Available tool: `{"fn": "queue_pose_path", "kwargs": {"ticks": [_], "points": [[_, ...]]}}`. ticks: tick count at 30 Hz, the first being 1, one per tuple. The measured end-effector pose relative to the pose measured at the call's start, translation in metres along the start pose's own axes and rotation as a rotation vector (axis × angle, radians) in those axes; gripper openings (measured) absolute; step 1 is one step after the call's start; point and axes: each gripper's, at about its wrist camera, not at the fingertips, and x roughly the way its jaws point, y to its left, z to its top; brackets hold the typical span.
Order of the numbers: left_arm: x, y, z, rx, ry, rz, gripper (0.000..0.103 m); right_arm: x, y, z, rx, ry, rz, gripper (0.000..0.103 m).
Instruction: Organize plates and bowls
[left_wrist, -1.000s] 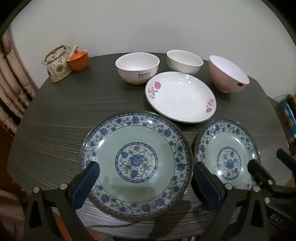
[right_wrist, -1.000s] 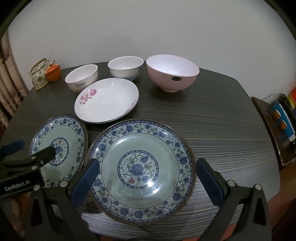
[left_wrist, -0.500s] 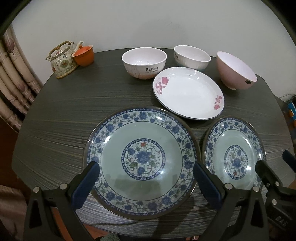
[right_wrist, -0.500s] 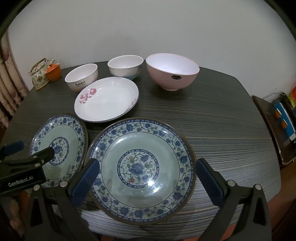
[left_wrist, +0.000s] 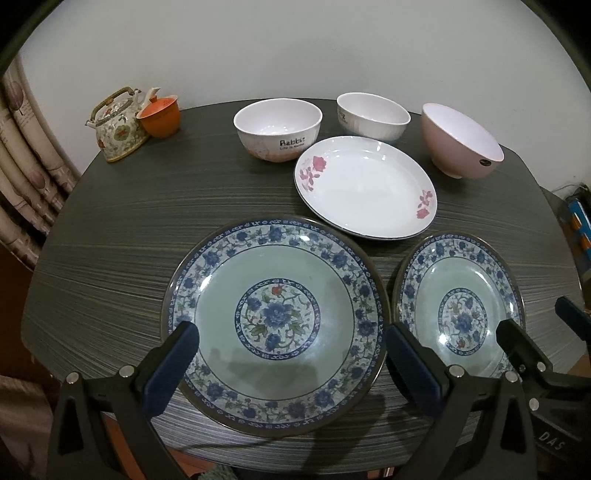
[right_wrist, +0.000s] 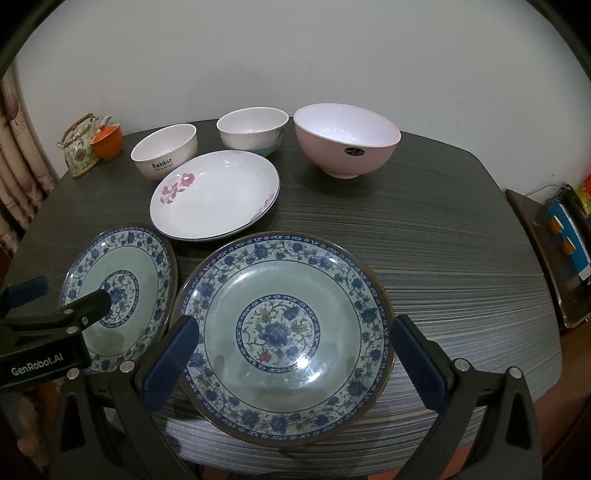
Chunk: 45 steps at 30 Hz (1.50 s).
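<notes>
Two hand-held grippers, left (left_wrist: 284, 363) and right (right_wrist: 290, 356), hover released, each over a blue plate.
Slide one finger under the near rim, clamp, then lift level before stacking.

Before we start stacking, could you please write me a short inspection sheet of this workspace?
Surface: dark wood-grain table, dishes spread over it.
Job's things: two blue floral plates side by side at the near edge; white rose plate behind; Rabbit bowl, white bowl, pink bowl in the back row, all upright and empty.
Clutter: teapot touching orange cup, back left corner.
Grippers: left gripper and right gripper open, each above a blue plate, holding nothing.
Cables: nothing seen.
Surroundings: plain wall, curtain left, shelf right.
</notes>
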Motion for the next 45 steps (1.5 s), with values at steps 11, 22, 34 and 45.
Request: {"fn": "queue_pose_path", "kwargs": {"ticks": [11, 22, 34, 45], "points": [[-0.0009, -0.0036, 0.0003, 0.012, -0.001, 0.002, 0.103, -0.0007, 0.0020, 0.0012, -0.006, 0.005, 0.001, 0.102], [-0.0025, -0.0054, 0.0013, 0.012, -0.002, -0.002, 0.103, 0.0000, 0.0029, 0.0024, -0.007, 0.004, 0.002, 0.103], [0.0027, -0.0031, 0.0000, 0.005, 0.015, -0.001, 0.103, 0.0023, 0.0020, -0.0015, -0.007, 0.012, 0.001, 0.102], [0.0038, 0.0045, 0.0014, -0.018, 0.025, -0.020, 0.103, 0.0025, 0.0026, -0.0009, -0.011, 0.013, 0.019, 0.103]]}}
